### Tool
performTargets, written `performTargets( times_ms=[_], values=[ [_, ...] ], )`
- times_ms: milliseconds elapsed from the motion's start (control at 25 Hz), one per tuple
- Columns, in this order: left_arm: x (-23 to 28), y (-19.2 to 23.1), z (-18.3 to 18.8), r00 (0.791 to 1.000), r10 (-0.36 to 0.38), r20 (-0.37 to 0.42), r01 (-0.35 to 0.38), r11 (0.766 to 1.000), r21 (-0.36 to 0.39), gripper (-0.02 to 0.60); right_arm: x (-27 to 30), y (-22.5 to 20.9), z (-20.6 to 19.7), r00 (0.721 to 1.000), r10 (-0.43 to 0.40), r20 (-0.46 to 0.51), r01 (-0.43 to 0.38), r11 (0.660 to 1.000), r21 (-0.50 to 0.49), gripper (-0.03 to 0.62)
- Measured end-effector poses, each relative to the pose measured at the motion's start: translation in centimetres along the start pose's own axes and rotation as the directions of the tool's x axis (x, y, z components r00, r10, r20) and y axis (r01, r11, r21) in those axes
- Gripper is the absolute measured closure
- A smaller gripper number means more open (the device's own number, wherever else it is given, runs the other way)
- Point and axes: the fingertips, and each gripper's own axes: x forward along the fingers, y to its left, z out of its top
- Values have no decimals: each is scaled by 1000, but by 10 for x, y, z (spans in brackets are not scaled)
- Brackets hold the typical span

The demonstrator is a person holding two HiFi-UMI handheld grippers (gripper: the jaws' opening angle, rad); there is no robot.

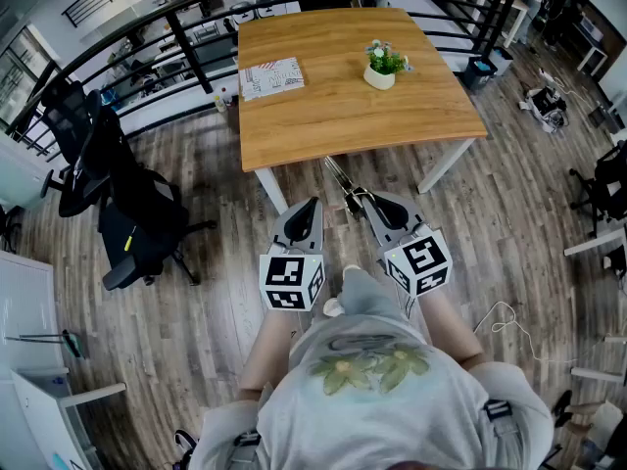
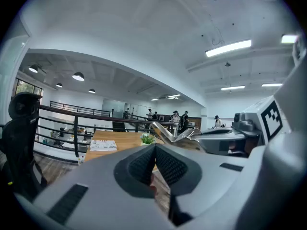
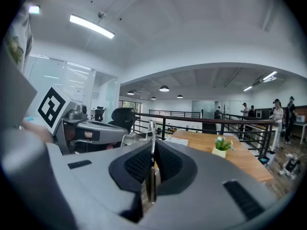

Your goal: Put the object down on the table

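Observation:
Metal tongs [image 1: 344, 181] stick out of my right gripper [image 1: 376, 204], which is shut on their handle end; they point toward the near edge of the wooden table [image 1: 323, 125], above the floor. In the right gripper view the tongs [image 3: 151, 131] stand edge-on between the pressed pads. My left gripper [image 1: 310, 208] is held beside it at the same height, shut with nothing in it [image 2: 154, 150]. From the left gripper view the tongs [image 2: 168, 132] show as a silver V to the right, with the right gripper [image 2: 225, 140] behind them.
On the table stand a small potted plant [image 1: 382, 65] and a printed booklet [image 1: 271, 76]. A black office chair [image 1: 127, 204] stands on the wood floor at the left. A black railing [image 1: 196, 27] runs behind the table. Cables lie on the floor at the right [image 1: 505, 316].

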Motion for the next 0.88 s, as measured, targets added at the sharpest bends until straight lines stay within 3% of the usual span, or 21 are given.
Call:
performTargets(
  times_ms=[640, 880],
  values=[
    [118, 51, -1, 998, -8, -65, 8, 1000, 9, 568, 94, -88, -14, 999, -15, -48, 16, 1000, 18, 588],
    [184, 91, 27, 999, 16, -36, -16, 1000, 18, 568, 151, -144, 0, 999, -11, -46, 11, 1000, -7, 588]
  ],
)
